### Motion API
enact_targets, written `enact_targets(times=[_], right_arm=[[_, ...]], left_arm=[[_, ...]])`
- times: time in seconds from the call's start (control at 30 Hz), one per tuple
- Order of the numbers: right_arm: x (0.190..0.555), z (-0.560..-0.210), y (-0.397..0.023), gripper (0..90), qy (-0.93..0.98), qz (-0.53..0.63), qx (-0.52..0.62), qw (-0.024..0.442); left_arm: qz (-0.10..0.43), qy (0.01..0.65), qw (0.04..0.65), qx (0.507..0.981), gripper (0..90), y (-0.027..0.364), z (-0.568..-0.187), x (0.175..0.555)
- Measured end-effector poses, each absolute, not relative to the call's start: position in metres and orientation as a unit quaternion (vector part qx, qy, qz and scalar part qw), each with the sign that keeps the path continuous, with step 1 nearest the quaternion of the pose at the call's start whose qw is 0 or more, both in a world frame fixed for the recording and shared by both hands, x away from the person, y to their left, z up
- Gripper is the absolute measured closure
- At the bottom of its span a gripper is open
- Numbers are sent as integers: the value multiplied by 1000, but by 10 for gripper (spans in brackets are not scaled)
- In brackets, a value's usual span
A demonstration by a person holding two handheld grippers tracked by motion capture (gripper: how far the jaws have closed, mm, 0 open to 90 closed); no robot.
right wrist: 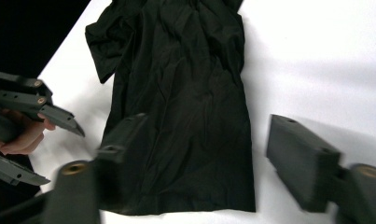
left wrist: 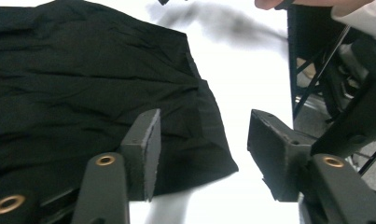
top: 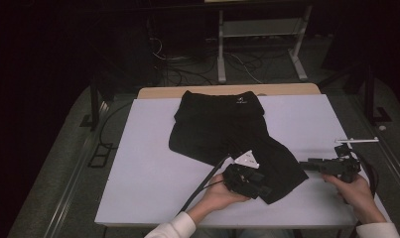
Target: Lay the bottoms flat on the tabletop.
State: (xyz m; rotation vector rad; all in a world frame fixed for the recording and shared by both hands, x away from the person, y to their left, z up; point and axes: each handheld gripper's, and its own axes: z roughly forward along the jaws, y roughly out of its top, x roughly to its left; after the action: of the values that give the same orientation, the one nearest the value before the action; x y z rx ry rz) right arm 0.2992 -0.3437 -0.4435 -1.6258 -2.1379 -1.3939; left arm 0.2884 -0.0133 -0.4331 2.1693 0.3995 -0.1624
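Work: folding black shorts (top: 222,129) on the white table (top: 143,168).
Shorts position: lying flat mid-table, waistband at the far edge, one leg running toward my right and ending between my two grippers.
White tag: a small label (top: 247,159) shows at the crotch, just beyond my left gripper.
Left gripper (top: 259,187): jaws spread, nothing between them; it sits over the near leg hem, and in the left gripper view the hem corner (left wrist: 223,163) lies on the table under the gap.
Right gripper (top: 306,165): jaws spread, nothing pinched; it points left at the leg end, just clear of the cloth. In the right gripper view the leg (right wrist: 185,116) lies flat ahead of the jaws.
Done, by my judgement: shorts laid out and mostly smoothed; the near leg set down and released.
Left to do, by my judgement: no fold shows yet. The legs sit splayed, so I expect to regrip a hem and bring one leg over the other, then fold toward the waistband.
Risk: thin cloth may drag if one pad catches.
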Motion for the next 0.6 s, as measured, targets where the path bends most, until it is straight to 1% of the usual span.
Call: enact_targets(times=[0.03, 0.07, 0.13, 0.17, 0.37, 0.47, 0.5, 0.53, 0.57, 0.6], right_arm=[[299, -443, -344, 238, -705, -460, -536, 58], [297, -444, -342, 178, -709, -460, -531, 57], [297, -444, -341, 164, -711, -459, -530, 58], [295, -445, -340, 136, -716, -459, -522, 60], [294, -446, -339, 126, -719, -459, -519, 59], [294, -447, -339, 127, -718, -455, -524, 59], [294, -447, -339, 127, -717, -455, -525, 59], [294, -448, -340, 128, -715, -454, -528, 58], [294, -448, -340, 128, -715, -454, -528, 58], [294, -448, -340, 133, -715, -451, -531, 60]], left_arm=[[-63, 159, 446, 878, 436, -16, -434, 288], [-56, 155, 441, 882, 422, -23, -438, 289], [-58, 153, 437, 884, 422, -27, -441, 290], [-58, 151, 435, 886, 422, -31, -444, 290], [-46, 127, 398, 907, 442, -43, -455, 290], [-39, 117, 387, 914, 537, -44, -457, 289], [-28, 114, 382, 917, 537, -44, -456, 288], [-3, 111, 376, 920, 636, -45, -456, 285], [-3, 111, 376, 920, 672, -45, -456, 285], [14, 111, 371, 922, 729, -46, -455, 284]])
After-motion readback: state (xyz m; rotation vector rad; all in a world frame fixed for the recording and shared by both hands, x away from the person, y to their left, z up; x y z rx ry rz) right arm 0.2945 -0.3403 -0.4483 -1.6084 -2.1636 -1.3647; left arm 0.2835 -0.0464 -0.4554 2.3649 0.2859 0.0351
